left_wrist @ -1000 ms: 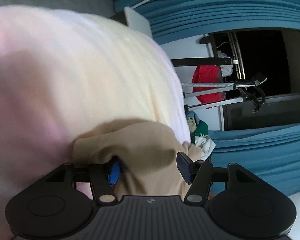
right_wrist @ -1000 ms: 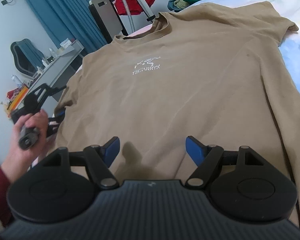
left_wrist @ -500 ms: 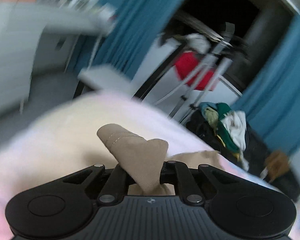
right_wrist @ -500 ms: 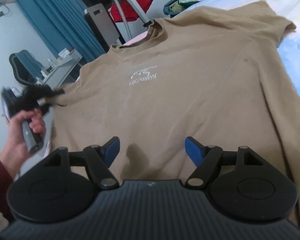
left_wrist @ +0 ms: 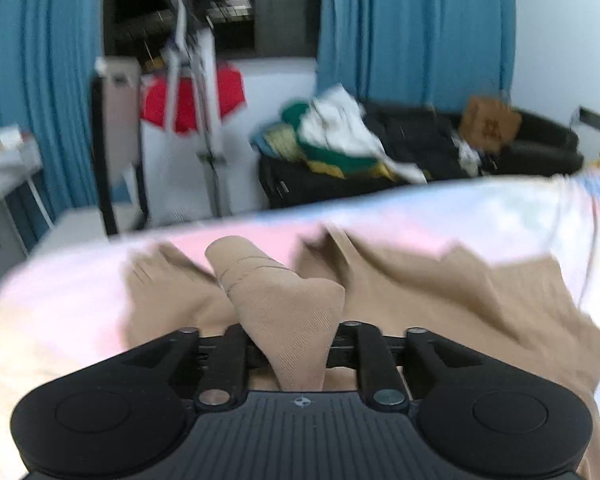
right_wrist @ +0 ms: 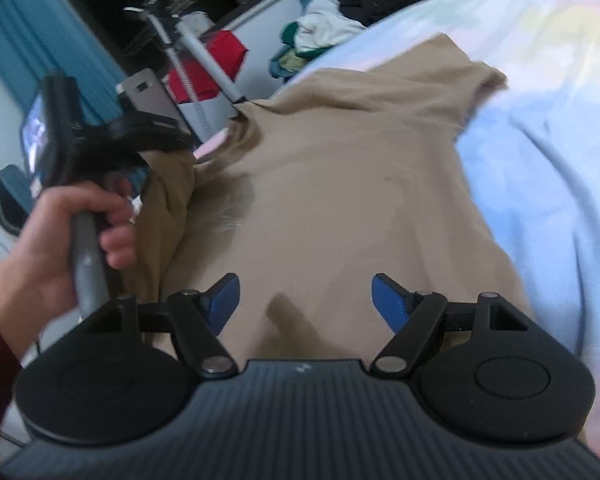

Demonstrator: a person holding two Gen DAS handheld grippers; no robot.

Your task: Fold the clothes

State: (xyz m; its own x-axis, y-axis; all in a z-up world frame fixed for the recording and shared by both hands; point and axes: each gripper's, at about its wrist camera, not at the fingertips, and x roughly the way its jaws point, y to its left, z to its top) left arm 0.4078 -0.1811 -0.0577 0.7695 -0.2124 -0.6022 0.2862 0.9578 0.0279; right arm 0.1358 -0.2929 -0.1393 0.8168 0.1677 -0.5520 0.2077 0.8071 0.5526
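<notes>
Blue curtains (left_wrist: 416, 60) and a heap of unsorted clothing (left_wrist: 340, 136) form the background behind a bed covered with a pastel tie-dye sheet (right_wrist: 540, 160), which serves as the folding surface. On it lies the tan short-sleeved cotton T-shirt (right_wrist: 340, 200), chest side up, collar toward the far edge. The left gripper (left_wrist: 290, 344) has its jaws drawn close on a bunched fold of the shirt's left sleeve, which stands up between them; the jaws have just been opening slightly, with the cloth between them and apparently pinched. The right gripper (right_wrist: 306, 300) hovers over the lower hem area with its blue pads (right_wrist: 224, 296) spread wide and nothing between them. Risk: with the left grip easing, the sleeve may slip out partway through the fold and drop crooked. Risk: with the hem unsecured, a pull across the body could drag the whole shirt and crease it.
</notes>
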